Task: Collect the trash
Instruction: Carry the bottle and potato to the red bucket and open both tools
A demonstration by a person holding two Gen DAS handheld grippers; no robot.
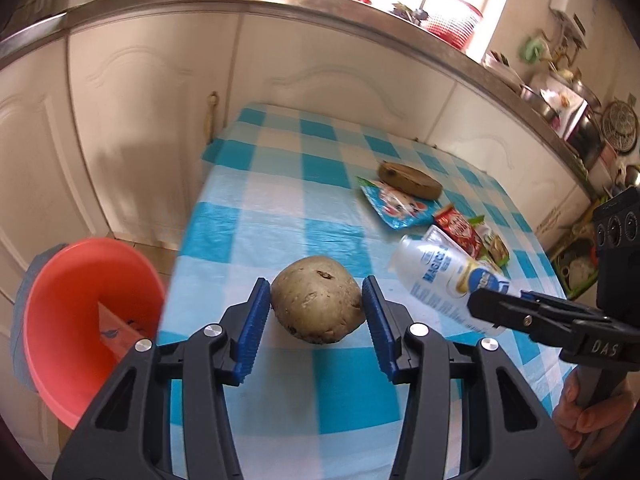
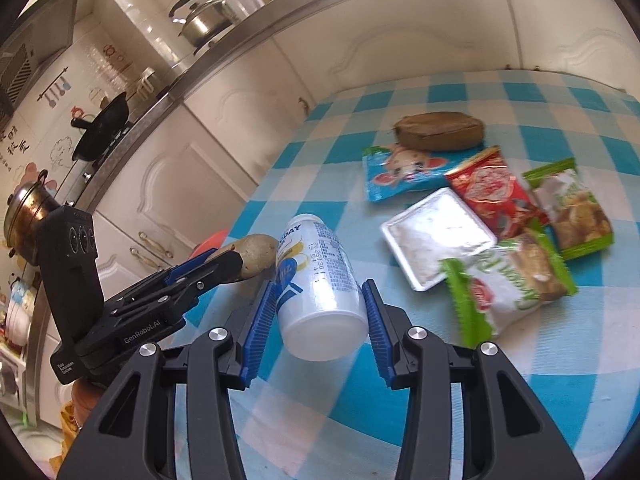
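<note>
My left gripper point(image 1: 315, 281) is shut on a brown potato point(image 1: 318, 300), its blue pads pressed to both sides, above the blue-checked tablecloth point(image 1: 280, 208). An orange bin point(image 1: 80, 320) stands below the table's left edge. My right gripper point(image 2: 320, 283) is shut on a white plastic bottle point(image 2: 320, 276) with blue print, tilted with its base toward the camera. In the right wrist view the left gripper point(image 2: 234, 261) holds the potato point(image 2: 258, 254) just left of the bottle. In the left wrist view the right gripper point(image 1: 486, 300) and bottle point(image 1: 444, 280) are at the right.
On the cloth lie a blue wrapper point(image 2: 400, 172), a red wrapper point(image 2: 492, 192), two green snack packs point(image 2: 572, 204) point(image 2: 508, 280), a white tray point(image 2: 436, 236) and a brown round block point(image 2: 438, 130). White cabinets and a cluttered counter run behind the table.
</note>
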